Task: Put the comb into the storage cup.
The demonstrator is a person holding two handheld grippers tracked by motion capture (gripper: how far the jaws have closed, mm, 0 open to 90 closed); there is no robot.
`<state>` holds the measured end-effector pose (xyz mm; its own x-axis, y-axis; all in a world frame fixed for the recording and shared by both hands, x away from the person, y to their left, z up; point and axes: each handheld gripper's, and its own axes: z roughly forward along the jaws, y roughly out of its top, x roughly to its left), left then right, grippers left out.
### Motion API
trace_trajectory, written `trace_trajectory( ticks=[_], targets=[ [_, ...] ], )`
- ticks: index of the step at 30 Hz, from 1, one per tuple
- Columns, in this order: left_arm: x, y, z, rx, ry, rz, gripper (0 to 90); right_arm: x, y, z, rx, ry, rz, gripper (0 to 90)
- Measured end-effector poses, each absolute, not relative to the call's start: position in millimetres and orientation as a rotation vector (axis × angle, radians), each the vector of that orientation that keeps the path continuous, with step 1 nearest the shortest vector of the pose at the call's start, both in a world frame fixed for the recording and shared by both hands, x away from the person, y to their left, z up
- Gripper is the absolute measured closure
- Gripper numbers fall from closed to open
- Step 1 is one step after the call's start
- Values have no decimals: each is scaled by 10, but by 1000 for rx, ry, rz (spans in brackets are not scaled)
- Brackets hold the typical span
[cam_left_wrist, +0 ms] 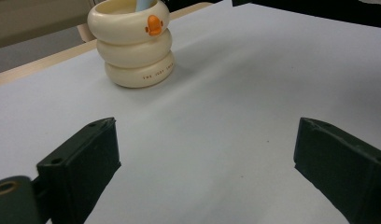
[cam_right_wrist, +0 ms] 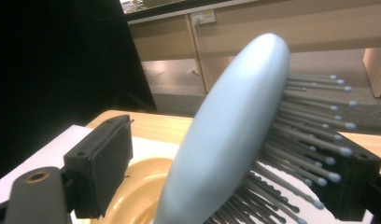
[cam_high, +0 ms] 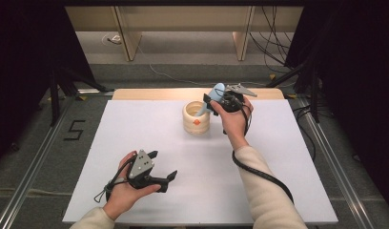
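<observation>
A cream cup shaped like stacked rings (cam_high: 196, 117) with an orange duck bill stands at the far middle of the white table top (cam_high: 135, 133). A pale blue hairbrush (cam_high: 216, 90) stands handle-down in it, head sticking up. My right gripper (cam_high: 216, 100) is around the brush head. In the right gripper view the brush (cam_right_wrist: 230, 135) rises from the cup (cam_right_wrist: 137, 191); the left jaw stands clear of its smooth back and the bristles point at the right jaw. My left gripper (cam_high: 163, 164) rests open near the front left, aimed at the cup (cam_left_wrist: 135, 44), nothing between its jaws.
The white top ends at a wooden strip (cam_high: 135, 94) along the far edge. Dark stands and cables (cam_high: 273, 43) flank the table on the floor. A "5" (cam_high: 74, 130) is marked on the floor to the left.
</observation>
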<state>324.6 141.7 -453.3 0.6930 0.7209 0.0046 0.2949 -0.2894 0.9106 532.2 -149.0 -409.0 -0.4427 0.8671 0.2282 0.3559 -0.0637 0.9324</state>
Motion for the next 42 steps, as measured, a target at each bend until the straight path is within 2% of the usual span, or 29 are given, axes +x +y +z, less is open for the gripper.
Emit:
trace_trajectory(
  ticks=[19, 42],
  targets=[
    [3249, 1415, -4539, 1869, 799, 517, 61, 5221, -1596, -4053, 1248, 1825, 1465, 53],
    [3271, 1442, -4555, 1873, 820, 519, 69, 4793, -1965, -4155, 1097, 1946, 1438, 50]
  ],
)
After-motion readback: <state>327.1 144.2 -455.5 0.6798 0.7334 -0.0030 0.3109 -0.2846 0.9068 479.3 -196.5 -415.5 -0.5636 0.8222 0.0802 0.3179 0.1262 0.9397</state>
